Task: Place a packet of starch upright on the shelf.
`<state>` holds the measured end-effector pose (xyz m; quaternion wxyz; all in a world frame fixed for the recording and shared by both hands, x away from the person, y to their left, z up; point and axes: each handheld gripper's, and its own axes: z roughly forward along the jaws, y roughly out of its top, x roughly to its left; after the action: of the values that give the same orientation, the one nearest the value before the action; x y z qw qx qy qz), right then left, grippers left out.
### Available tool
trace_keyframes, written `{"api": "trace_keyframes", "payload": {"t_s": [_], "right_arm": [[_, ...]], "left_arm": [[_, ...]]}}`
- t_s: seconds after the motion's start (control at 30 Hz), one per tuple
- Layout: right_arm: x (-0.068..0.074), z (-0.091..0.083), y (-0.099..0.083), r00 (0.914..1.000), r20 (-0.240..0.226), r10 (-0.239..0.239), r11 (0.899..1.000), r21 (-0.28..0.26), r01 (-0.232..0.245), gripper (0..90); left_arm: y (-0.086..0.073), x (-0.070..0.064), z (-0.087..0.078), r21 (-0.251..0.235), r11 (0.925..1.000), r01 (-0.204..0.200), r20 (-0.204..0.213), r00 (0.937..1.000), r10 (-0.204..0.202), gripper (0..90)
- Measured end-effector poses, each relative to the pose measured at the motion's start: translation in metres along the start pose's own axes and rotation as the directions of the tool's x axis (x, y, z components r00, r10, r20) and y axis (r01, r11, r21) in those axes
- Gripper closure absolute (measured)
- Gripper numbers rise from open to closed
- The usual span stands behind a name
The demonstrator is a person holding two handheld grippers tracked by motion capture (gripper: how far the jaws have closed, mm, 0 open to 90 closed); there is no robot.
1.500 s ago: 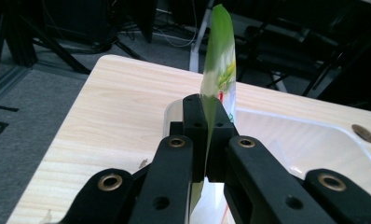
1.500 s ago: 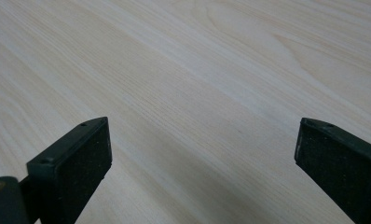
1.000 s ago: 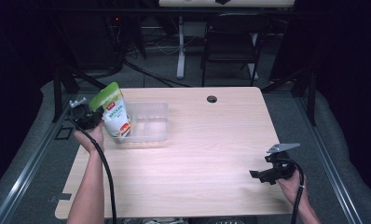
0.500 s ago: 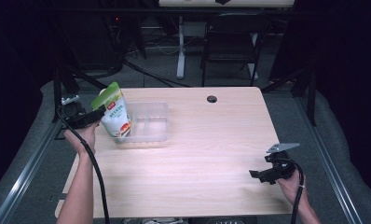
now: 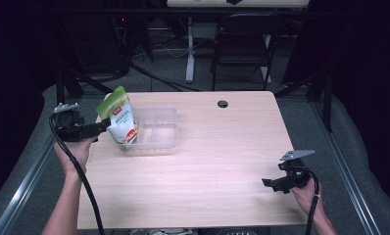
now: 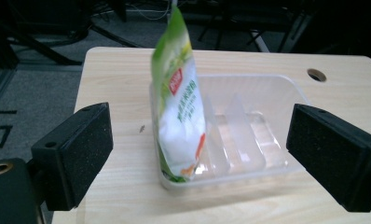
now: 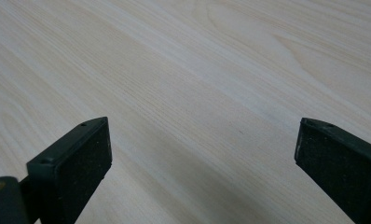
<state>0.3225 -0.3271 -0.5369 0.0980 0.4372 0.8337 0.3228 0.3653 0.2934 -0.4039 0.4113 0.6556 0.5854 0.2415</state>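
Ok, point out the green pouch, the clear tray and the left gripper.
green pouch [image 6: 181, 116], left gripper view, white front panel.
clear tray [image 5: 158, 144], high view, near rim.
left gripper [image 5: 105, 126], high view, between the fingertips.

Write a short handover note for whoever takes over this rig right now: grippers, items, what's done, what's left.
Left gripper: open, off the pouch, at the table's left edge.
Right gripper: open, holding nothing, over bare table near the right corner.
Green-and-white pouch: standing upright in the left end of the clear tray.
Done: pouch placed and released.
Left: probably just draw the left gripper clear; check the pouch doesn't tip.
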Motion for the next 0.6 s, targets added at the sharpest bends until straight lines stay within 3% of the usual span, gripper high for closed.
{"api": "trace_keyframes", "payload": {"t_s": [0.17,0.33,0.6], "right_arm": [[0.0,0.0,0.0,1.0,0.0,0.003,1.0,0.001,-0.003,3.3],[0.001,0.0,0.0,1.0,-0.002,0.003,1.0,0.0,-0.003,3.3],[0.002,0.001,0.0,1.0,-0.003,0.005,1.0,0.001,-0.005,3.3]], "left_arm": [[-0.013,-0.007,-0.02,0.005,0.9989,-0.046,-0.004,0.9989,0.046,5.9],[-0.032,-0.012,-0.035,0.023,0.9979,-0.06,-0.002,0.9982,0.061,4.2],[-0.063,-0.026,-0.045,0.068,0.9907,-0.118,-0.002,0.993,0.118,3.0]]}}
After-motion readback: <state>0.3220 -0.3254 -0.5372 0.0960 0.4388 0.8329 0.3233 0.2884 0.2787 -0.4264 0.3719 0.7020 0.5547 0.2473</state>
